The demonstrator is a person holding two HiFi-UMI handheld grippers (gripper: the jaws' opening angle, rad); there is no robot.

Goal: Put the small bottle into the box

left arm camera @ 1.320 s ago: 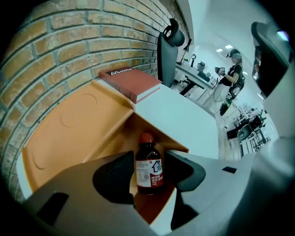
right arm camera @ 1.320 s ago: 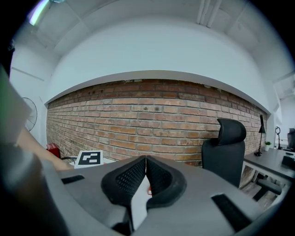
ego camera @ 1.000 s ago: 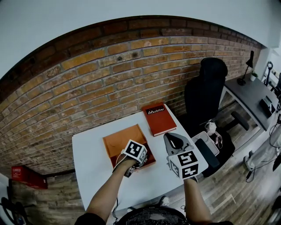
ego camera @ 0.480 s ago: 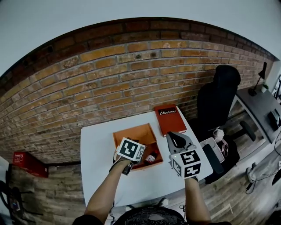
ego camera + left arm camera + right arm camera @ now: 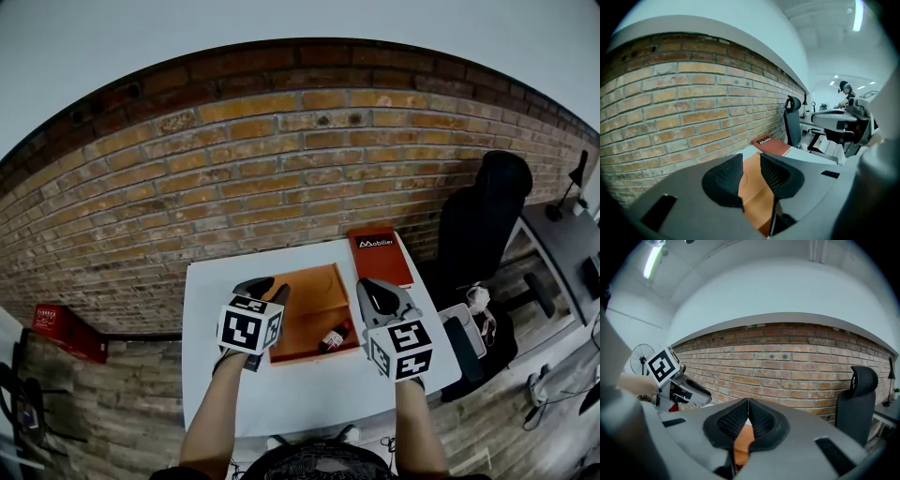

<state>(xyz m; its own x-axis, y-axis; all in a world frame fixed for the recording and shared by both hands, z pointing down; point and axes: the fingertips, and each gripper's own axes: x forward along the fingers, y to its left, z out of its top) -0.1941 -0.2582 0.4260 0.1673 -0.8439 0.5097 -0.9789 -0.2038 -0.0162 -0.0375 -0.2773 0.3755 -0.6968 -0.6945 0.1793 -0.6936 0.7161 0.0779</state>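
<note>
The small bottle (image 5: 333, 337), dark with a red label, lies on its side in the near right corner of the open orange box (image 5: 302, 302) on the white table (image 5: 211, 291). My left gripper (image 5: 265, 289) hangs over the box's left edge, well left of the bottle. Its jaws are closing with nothing between them; through their gap the left gripper view shows the orange box (image 5: 754, 187) below the left gripper (image 5: 751, 161). My right gripper (image 5: 373, 295) hovers just right of the box, shut and empty. Below the right gripper (image 5: 748, 404), the box (image 5: 742, 444) shows orange.
A red book (image 5: 380, 255) lies on the table's far right corner, also seen as the red book (image 5: 771, 144). A brick wall (image 5: 281, 169) backs the table. A black office chair (image 5: 483, 220) and a grey stool (image 5: 464, 328) stand to the right.
My left gripper has moved left, from above the box's middle to its left edge, and its jaws have narrowed. The bottle now lies uncovered in the box. The right gripper stayed put.
</note>
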